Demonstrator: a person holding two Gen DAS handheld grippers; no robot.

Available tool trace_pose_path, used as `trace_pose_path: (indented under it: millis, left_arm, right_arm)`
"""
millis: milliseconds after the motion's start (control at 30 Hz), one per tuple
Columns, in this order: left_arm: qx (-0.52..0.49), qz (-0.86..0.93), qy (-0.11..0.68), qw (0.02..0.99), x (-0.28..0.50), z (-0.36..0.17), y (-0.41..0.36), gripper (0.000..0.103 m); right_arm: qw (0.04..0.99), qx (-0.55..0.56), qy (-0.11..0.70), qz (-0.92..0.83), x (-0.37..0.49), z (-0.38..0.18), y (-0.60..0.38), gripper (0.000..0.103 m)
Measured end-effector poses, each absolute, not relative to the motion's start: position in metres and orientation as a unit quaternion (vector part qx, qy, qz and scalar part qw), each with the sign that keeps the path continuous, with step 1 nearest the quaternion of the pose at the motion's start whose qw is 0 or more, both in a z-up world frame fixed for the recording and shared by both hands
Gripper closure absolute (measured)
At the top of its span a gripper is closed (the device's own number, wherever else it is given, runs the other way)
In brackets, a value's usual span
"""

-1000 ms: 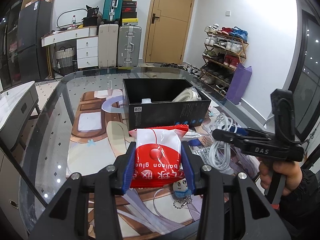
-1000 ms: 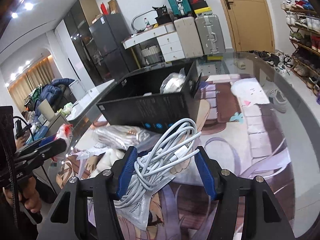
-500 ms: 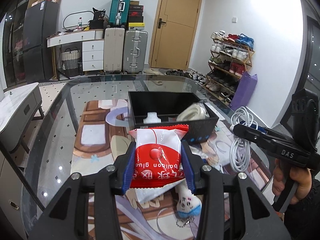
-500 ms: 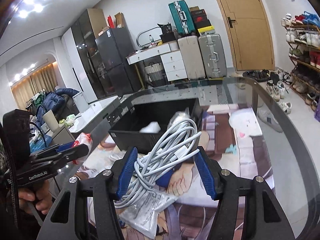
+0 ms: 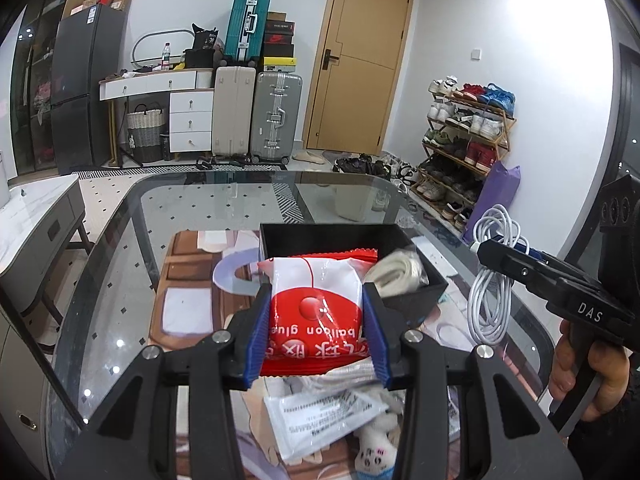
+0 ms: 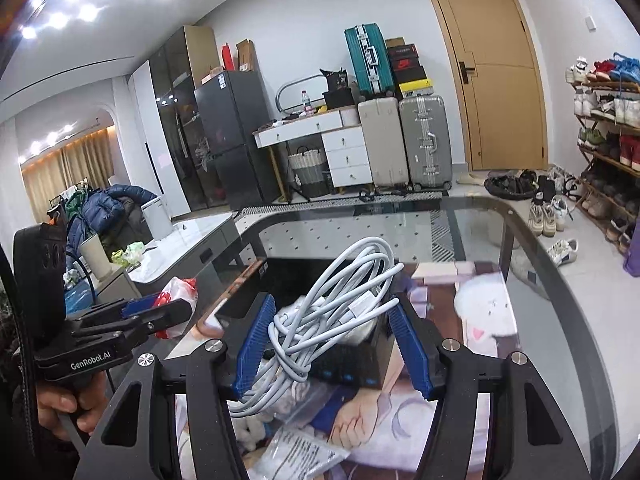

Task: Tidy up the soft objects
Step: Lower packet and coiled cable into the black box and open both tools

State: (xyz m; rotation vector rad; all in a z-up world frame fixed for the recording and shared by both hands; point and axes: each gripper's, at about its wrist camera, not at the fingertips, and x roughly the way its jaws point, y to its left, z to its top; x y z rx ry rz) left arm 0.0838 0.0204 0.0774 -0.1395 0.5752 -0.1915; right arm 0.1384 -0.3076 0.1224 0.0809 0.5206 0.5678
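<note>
Left tool is clenched on a red-and-white balloon-glue packet, both blue pads pressed to its sides. The packet is off the glass table, held in front of the black box from this view.

Right tool grasps a bundle of white charging cable, loops spilling above and below the pads. In the left wrist view the cable hangs clear of the table to the right of the box.

The box is open-topped and holds a coiled white cord.

On the printed mat below the tools lie a clear plastic bag with a printed label and a small white plush toy, bunched close together.

A hand grips the right tool's handle.
</note>
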Motion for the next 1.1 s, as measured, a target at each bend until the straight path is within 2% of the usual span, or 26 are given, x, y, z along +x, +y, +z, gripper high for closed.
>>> trace_pose_path:
  millis: [433,1100]
  left_arm:
    - [-0.071,-0.092,0.277,0.954,0.119,0.082,0.018,0.061]
    - [-0.092,-0.097,0.294,0.946,0.164,0.068,0.008,0.061]
  right_arm:
    - [0.933,0.029,0.244,0.264,0.172,0.134,-0.295,0.043]
    - [0.943,-0.006,0.251,0.219,0.217,0.109,-0.258,0.043]
